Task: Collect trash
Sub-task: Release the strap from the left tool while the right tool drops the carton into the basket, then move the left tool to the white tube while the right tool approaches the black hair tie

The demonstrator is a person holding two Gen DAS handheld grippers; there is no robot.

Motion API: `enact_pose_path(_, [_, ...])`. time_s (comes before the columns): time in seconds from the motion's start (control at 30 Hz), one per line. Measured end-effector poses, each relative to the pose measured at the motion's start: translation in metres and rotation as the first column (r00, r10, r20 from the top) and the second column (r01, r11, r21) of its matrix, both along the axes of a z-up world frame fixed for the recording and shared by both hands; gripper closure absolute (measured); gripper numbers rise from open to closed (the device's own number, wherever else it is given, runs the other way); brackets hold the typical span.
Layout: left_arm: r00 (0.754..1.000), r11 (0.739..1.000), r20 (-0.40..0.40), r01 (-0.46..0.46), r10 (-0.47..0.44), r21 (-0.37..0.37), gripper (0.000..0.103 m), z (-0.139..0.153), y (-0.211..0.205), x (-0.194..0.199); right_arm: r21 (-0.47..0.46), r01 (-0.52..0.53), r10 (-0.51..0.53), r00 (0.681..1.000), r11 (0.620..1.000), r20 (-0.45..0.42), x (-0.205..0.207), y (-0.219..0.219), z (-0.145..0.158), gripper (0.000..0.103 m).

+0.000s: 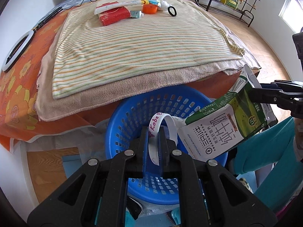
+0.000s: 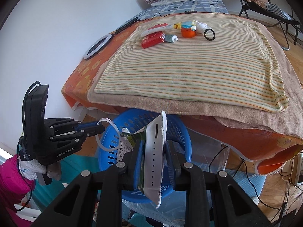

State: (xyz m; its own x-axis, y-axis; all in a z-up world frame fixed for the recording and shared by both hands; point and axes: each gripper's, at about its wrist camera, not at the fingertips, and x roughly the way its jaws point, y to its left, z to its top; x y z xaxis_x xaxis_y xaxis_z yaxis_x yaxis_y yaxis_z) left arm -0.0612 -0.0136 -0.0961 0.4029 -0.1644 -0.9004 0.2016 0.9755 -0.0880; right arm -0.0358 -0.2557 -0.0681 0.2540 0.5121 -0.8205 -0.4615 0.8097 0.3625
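Landmark: blue perforated laundry basket (image 1: 132, 113), on the floor just below the near edge of the bed, whose striped towel (image 1: 136, 49) overhangs it slightly. Both held items sit over the basket's open mouth, so the coming move appears to be a plain release downward; the deciding relation is item above basket, not item beside it. Flattened green-and-white milk carton (image 1: 223, 128): over the right part of the basket, long axis tilted, lower end dipping inside the rim line, upper end clamped by the right gripper (image 2: 154, 155), whose jaws stand partly apart only by the thickness of the crushed carton. White wristband printed "Kobe" (image 1: 161, 130): over the middle of the basket, loop standing up beyond the fingertips, pinched flat by the left gripper (image 1: 153, 147), jaws fully closed on the band. From the right wrist view, the left gripper (image 2: 101, 128) is at the basket's left rim, band loop hanging just inside it. Judgement: the carton overlaps the rim more, so it risks catching there. Remaining trash (red box (image 1: 113, 16), tubes, orange cap, black hair tie (image 1: 172, 11)) lies on the towel, well apart from the basket, at the far end.
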Motion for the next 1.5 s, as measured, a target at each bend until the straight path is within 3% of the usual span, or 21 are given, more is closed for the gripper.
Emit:
enact_pose_path(0.2, [0.999,1.000,-0.027,0.021,-0.021,0.008,0.096,-0.008,-0.007,0.000,0.002,-0.013,0.013,0.999,1.000,-0.033,-0.001,0.006,-0.010,0.075])
enact_pose_path(0.27, [0.999,1.000,-0.040,0.021,-0.020,0.009,0.090,-0.010,-0.008,0.001,-0.001,-0.018,0.018,0.999,1.000,-0.033,0.000,0.008,-0.010,0.068])
enact_pose_path(0.33, [0.999,1.000,-0.041,0.018,-0.018,0.005,0.052,-0.011,-0.008,0.001,-0.002,-0.015,0.015,0.999,1.000,-0.034,0.000,0.008,-0.011,0.050])
enact_pose_path(0.4, [1.000,1.000,-0.021,0.011,-0.011,0.003,0.035,-0.008,-0.008,0.000,0.006,-0.008,0.008,0.999,1.000,-0.035,0.000,0.007,-0.011,0.040])
enact_pose_path(0.53, [1.000,1.000,-0.017,0.013,-0.013,0.004,0.035,-0.007,-0.008,0.000,-0.008,0.002,-0.002,1.000,1.000,-0.028,0.001,0.007,-0.011,0.028])
enact_pose_path(0.83, [1.000,1.000,-0.014,-0.001,0.002,0.010,0.035,-0.005,-0.007,0.003,-0.046,0.022,-0.022,1.000,0.999,0.008,0.003,0.008,-0.008,0.014])
enact_pose_path(1.5, [0.998,0.999,0.044,-0.044,0.044,0.011,0.035,0.026,0.008,0.043,-0.088,0.039,-0.028,0.992,0.995,0.119,0.024,0.009,0.026,0.013])
